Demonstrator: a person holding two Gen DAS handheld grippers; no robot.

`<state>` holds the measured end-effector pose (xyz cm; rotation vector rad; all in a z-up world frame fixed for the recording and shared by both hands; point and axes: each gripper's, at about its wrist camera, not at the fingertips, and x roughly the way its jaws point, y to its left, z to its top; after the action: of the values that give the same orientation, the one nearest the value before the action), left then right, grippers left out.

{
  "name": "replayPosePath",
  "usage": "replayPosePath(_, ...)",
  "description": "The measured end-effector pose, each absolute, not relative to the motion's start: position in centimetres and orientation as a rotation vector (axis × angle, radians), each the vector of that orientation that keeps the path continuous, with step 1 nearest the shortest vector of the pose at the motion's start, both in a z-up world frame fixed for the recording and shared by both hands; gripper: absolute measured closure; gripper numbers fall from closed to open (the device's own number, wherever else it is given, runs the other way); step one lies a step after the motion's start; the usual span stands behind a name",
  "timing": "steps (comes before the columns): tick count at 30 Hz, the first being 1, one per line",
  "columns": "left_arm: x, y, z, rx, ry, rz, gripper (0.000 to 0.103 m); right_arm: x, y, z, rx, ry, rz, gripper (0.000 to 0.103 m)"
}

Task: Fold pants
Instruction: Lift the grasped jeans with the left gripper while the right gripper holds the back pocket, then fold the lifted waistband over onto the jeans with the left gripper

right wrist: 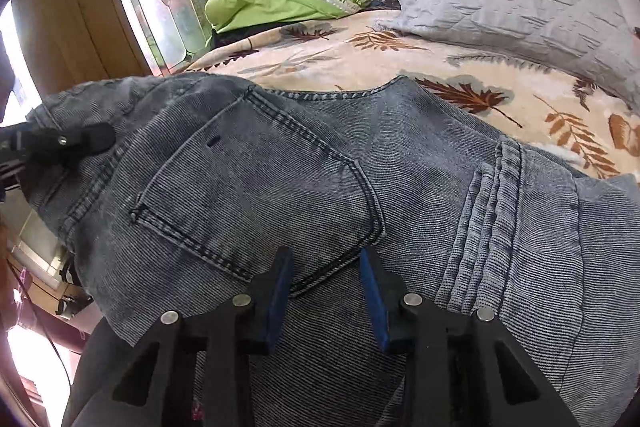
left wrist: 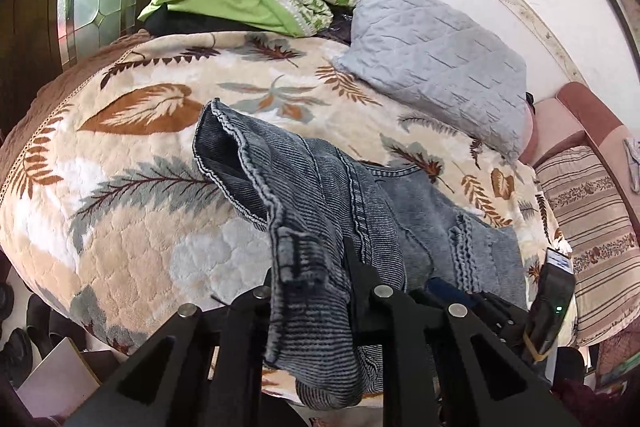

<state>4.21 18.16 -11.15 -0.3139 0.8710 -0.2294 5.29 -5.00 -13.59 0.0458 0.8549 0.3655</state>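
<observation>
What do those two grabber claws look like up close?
Both are black frames of angular bars with triangle-shaped cut-outs and round silver pins at the joints. The right gripper has bright blue pads inside its fingers. The left gripper looks all black here; cloth hides its pads.

Both wrist views low and close over the jeans [left wrist: 320, 187], facing up the bed [right wrist: 320, 59], sharing pillows [left wrist: 436, 55].

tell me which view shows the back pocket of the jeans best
The right wrist view: the back pocket lies flat, its stitched outline whole, just ahead of the right tool. The left wrist view shows only bunched jeans, no clear pocket.
</observation>
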Motion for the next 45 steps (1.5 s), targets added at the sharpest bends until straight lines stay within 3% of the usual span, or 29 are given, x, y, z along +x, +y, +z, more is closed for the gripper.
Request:
replayPosePath(19, 1.5, 9.9, -4.0, -0.116, 0.781, -0.333, 0.086, 5.4, -7.5, -14.2, 0.171, 0.883, 0.479, 0.067)
replayPosePath(26, 0.6, 5.1, -2.2, -0.026, 0.764, -0.395, 0.086, 4.4, -11.3, -12.6, 0.342, 0.859, 0.525, 0.067)
replayPosePath(36, -0.6, -4.6, -2.1, 0.110, 0.794, -0.525, 0.086, 2.2, -17.1, -9.4, 0.557, 0.675, 0.646, 0.067)
replayPosePath(45, 1.8, -12.0, -3.5, 0.148, 0.880, -0.646, 0.084, 1.6, -23.8, -9.6, 0.672, 0.651, 0.555, 0.066)
